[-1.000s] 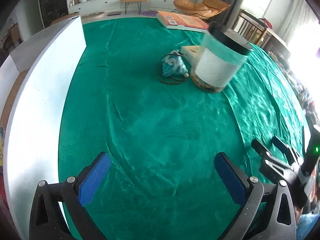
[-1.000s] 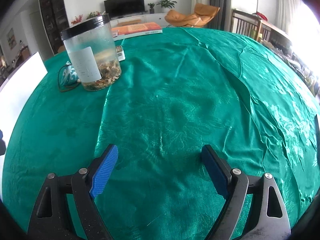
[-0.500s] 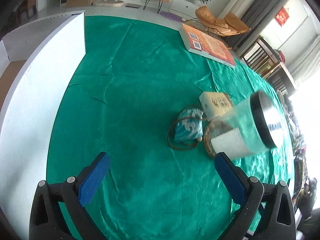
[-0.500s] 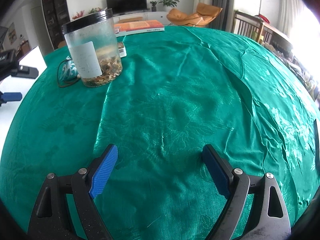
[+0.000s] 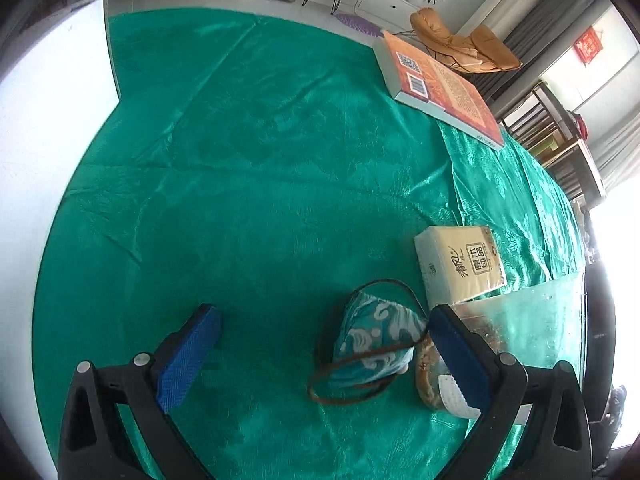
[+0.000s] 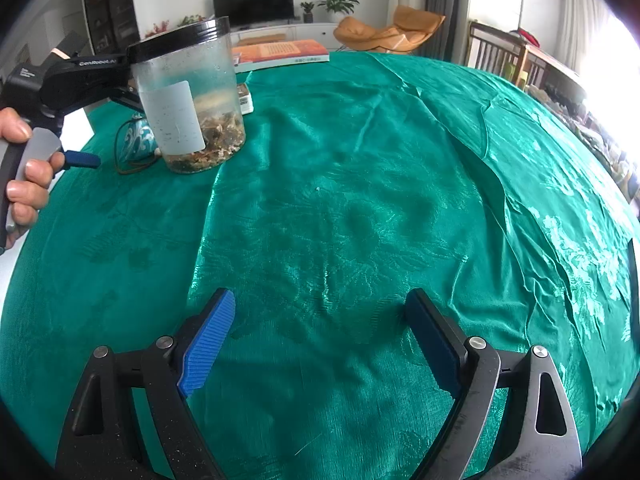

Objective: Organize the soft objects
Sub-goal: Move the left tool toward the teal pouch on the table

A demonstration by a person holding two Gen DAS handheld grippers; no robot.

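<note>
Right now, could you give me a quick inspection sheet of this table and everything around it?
Surface: green tablecloth, wrinkled, over the table.
Job's things: teal patterned pouch with a brown cord looped round it; tissue pack beyond it.
Clutter: clear jar with black lid, upright beside the pouch, dried bits at its bottom; orange book at the far edge.
Grippers: left gripper open, low near the pouch, touching nothing; right gripper open over bare cloth.
Cables: nothing seen.
Surroundings: white board on the left, orange lounge chair, TV, plants.
</note>
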